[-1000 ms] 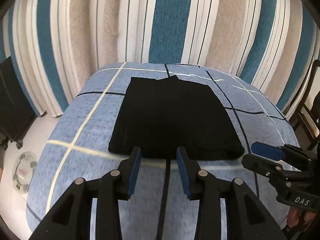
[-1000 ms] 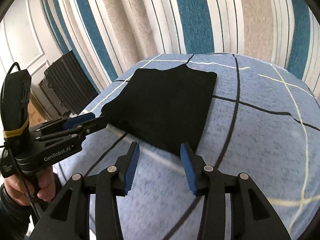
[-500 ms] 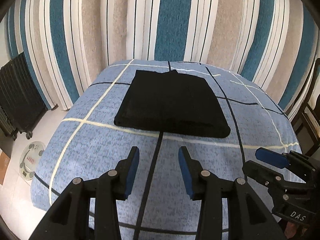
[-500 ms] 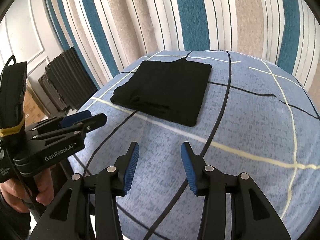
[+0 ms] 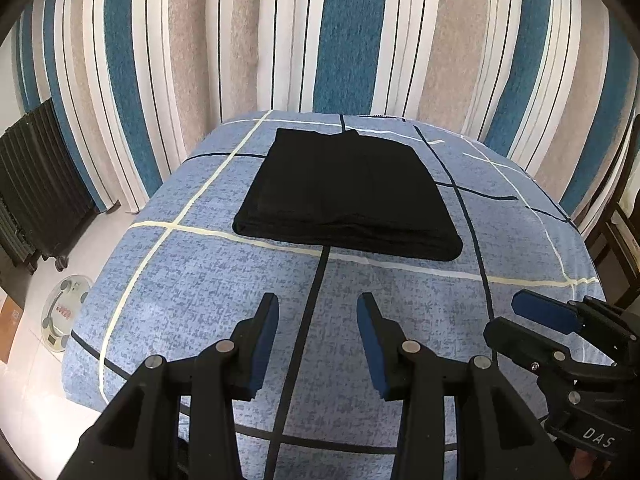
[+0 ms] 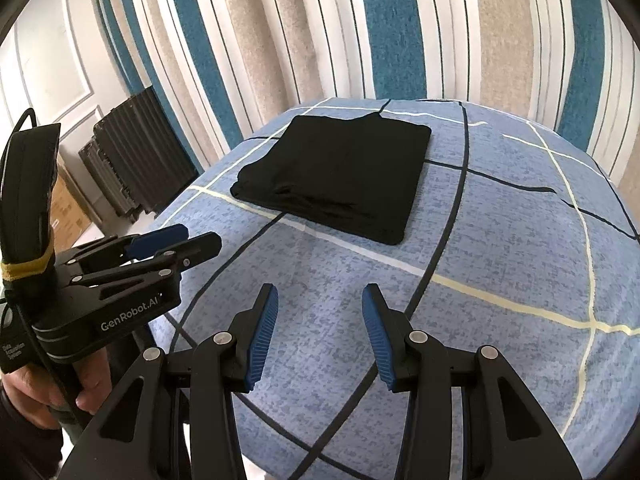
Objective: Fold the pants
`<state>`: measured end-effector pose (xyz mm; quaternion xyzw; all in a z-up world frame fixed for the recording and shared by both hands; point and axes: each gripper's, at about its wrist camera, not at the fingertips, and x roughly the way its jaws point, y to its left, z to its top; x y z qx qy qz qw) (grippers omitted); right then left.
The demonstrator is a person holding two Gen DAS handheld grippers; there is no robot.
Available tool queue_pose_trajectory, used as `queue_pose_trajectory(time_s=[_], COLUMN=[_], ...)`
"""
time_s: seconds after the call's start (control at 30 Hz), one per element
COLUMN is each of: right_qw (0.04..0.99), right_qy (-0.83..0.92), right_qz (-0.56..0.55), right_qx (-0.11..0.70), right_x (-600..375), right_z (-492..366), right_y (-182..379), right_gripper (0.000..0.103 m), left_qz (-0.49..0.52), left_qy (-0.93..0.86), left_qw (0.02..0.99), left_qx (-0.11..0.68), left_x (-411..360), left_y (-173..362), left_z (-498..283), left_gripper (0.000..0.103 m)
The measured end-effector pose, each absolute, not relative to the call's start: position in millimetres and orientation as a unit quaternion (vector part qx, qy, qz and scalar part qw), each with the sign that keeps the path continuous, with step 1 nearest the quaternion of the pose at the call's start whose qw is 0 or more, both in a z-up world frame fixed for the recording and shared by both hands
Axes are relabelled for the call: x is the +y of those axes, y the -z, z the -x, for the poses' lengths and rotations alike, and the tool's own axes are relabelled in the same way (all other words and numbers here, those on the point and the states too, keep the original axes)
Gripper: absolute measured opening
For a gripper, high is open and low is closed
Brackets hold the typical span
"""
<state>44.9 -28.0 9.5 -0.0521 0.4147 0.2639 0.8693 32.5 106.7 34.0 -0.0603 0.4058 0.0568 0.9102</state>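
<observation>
The black pants [image 5: 344, 192] lie folded into a neat rectangle on the blue checked bed [image 5: 200, 280], toward its far side; they also show in the right wrist view [image 6: 340, 176]. My left gripper [image 5: 318, 304] is open and empty, held above the near part of the bed, well short of the pants. My right gripper [image 6: 320, 294] is open and empty too, also back from the pants. Each gripper shows in the other's view: the right one [image 5: 532, 320] at lower right, the left one [image 6: 176, 240] at left, held by a hand.
Striped blue, white and beige curtains [image 5: 340, 40] hang behind the bed. A dark radiator [image 5: 28, 184] and a round bathroom scale [image 5: 64, 312] stand on the floor to the left. A dark chair [image 5: 624, 232] is at the right edge.
Both grippers have pulled back and up from the near edge of the folded pants, so the pants look smaller and farther away. The pants have not moved.
</observation>
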Motion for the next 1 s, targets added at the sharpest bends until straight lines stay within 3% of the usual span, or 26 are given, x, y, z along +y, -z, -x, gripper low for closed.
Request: queue_pose_trajectory(time_s=[1.0], right_qw=[0.868], right_qy=[-0.268], right_qz=[0.055], right_qx=[0.415], right_x=[-23.5], right_z=[-46.0], right_y=[-8.1], right_gripper=[0.045], left_qz=[0.049], left_qy=[-0.058], left_qw=[0.914], left_qx=[0.4], left_x=[104.1], left_y=[-38.7], left_z=[-33.4], left_gripper=[0.043])
